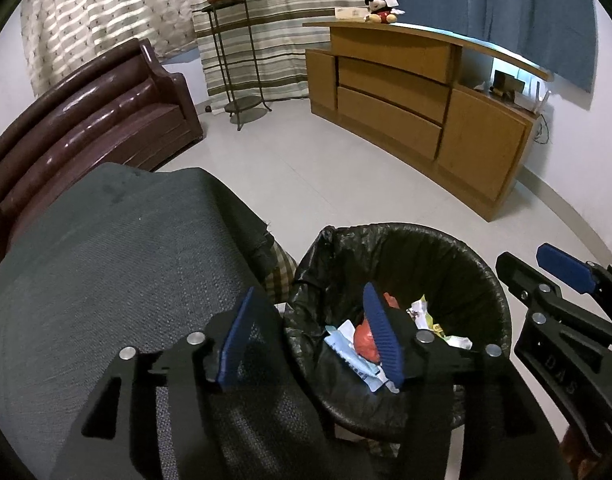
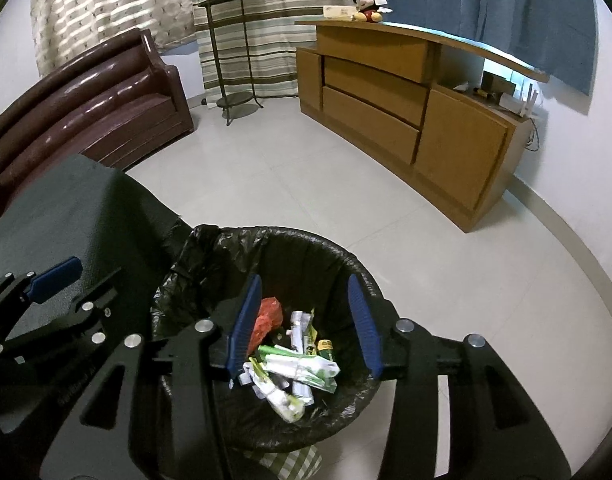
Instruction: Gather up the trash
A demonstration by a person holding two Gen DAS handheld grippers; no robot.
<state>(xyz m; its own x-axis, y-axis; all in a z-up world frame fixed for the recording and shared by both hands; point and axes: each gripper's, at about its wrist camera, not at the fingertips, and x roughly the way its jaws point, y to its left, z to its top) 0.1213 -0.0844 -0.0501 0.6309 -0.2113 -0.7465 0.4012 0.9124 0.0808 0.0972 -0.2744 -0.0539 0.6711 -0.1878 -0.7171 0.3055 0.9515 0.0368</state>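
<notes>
- Left gripper (image 1: 312, 336), black frame with blue ribbed pads: fingers spread, nothing pinched; poised above the near-left rim of the bin, left pad over the grey fabric-covered surface (image 1: 105, 272), right pad over the bin's opening.
- Right gripper (image 2: 306, 326), same build: fingers spread, nothing between the pads; poised over the bin's opening, with the trash visible below the gap.
- Black round waste bin lined with a black plastic bag (image 2: 358, 268): standing on the pale tiled floor (image 2: 446, 260), against the edge of the grey fabric-covered surface.
- Trash, location: loose in the bottom of the bin. Crumpled red plastic wrapper (image 2: 267, 318) toward the left wall; white-and-green flattened paper packets (image 2: 306, 366) in the middle; small green-and-yellow labelled item (image 2: 326, 347) beside them.
- Handling, judged: all pieces light, thin and soft; liable to crumple, slide off the pads or drift on release. Best held by a folded edge or a bunched corner, not a flat face.
- Bag liner, judged: slippery, easily snagged; best gathered at the loose knot on the far-left rim.
- Writing: embossed letters on the right gripper's frame in the left wrist view, not clearly legible. Print on the packets too small to read.
</notes>
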